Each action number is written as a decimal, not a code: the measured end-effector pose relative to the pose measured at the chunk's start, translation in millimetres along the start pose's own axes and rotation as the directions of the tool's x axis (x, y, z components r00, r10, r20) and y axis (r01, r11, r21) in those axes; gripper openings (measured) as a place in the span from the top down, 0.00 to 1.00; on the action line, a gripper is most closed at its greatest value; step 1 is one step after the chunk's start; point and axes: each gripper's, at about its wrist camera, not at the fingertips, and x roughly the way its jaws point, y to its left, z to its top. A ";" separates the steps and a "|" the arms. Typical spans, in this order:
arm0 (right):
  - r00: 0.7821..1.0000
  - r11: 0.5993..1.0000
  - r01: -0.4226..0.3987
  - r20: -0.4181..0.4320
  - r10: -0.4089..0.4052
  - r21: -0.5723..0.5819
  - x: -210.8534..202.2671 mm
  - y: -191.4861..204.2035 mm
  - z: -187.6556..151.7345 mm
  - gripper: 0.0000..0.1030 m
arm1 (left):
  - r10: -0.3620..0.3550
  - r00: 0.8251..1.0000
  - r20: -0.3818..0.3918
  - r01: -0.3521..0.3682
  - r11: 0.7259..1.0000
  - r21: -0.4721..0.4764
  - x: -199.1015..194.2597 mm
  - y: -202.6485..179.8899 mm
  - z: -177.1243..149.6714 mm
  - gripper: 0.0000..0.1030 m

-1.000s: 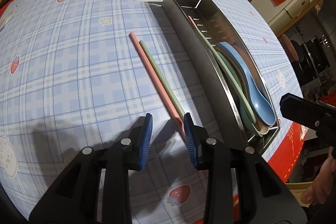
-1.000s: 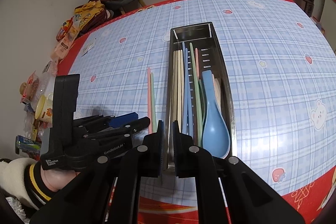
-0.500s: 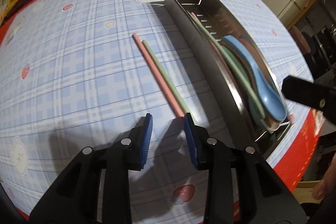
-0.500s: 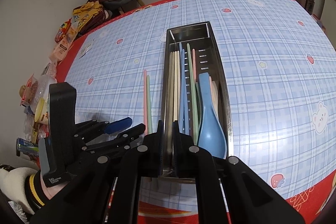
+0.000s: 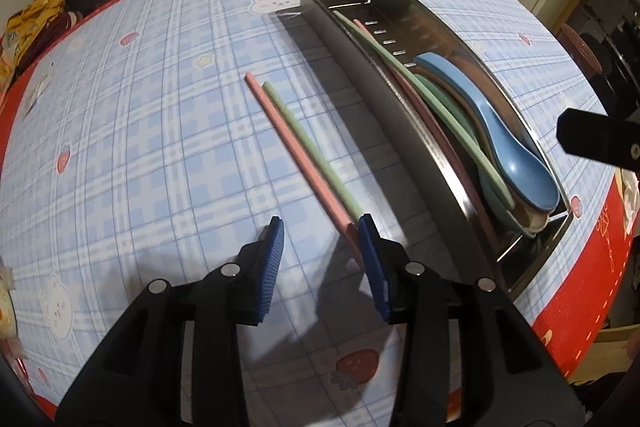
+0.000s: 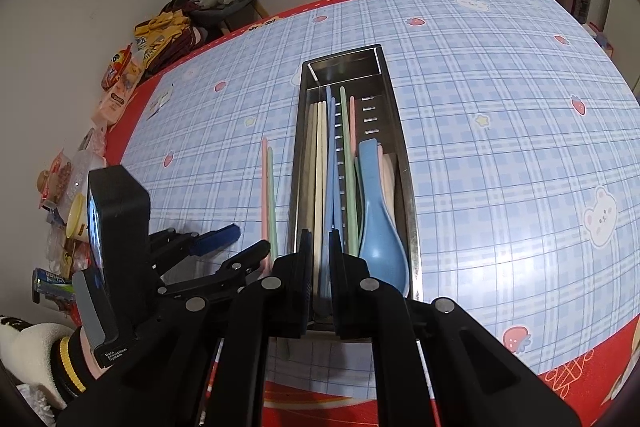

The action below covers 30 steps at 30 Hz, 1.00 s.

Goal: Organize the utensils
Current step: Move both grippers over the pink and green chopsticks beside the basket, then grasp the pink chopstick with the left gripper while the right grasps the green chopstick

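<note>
Left gripper [image 5: 320,259], jaws spread at lower centre, should shift right to straddle the pink chopstick [image 5: 296,155] and green chopstick [image 5: 312,151] lying mid-frame beside the steel tray [image 5: 400,115]; right gripper [image 6: 320,267] nearly closed, empty

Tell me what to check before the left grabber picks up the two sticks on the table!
1. Left gripper open: ok, jaws are spread.
2. Pink chopstick between the fingers: not ok, its near end lies right by the right-hand finger.
3. Green chopstick between the fingers: not ok, it sits at that same finger's edge.
4. Sticks together: ok, side by side on the tablecloth.
5. Room in the metal tray: ok, the far end is bare.
6. Right gripper out of the way: ok, shut, over the tray's near end.
</note>
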 end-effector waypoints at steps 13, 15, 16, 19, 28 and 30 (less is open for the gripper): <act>1.000 1.000 -0.004 0.005 0.004 0.025 -2.9 -8.3 -3.8 0.91 | 0.045 0.999 -0.008 -0.045 0.998 0.043 4.6 -7.9 -0.6 0.59; 1.000 1.000 -0.006 0.006 0.006 0.027 -3.5 -9.1 -3.9 0.91 | 0.048 0.999 -0.008 -0.048 0.998 0.026 3.8 -2.8 -0.1 0.74; 1.000 1.000 -0.008 0.006 0.008 0.026 -3.4 -8.7 -3.8 0.91 | 0.050 0.999 -0.008 -0.050 0.999 0.011 2.8 2.8 0.0 0.79; 1.000 1.000 -0.016 0.000 0.016 0.014 -1.8 -2.8 -3.7 0.91 | 0.016 1.000 -0.013 -0.016 0.999 -0.046 0.9 23.3 -0.8 0.88; 0.996 0.995 -0.003 -0.093 -0.006 -0.095 30.3 43.8 -1.8 0.91 | 0.003 1.000 -0.008 -0.004 0.987 -0.159 -13.9 78.4 -25.2 0.89; 0.990 0.991 0.023 -0.132 -0.041 -0.135 46.5 57.4 -0.8 0.91 | 0.002 1.000 -0.003 -0.002 0.984 -0.178 -17.4 89.9 -31.7 0.89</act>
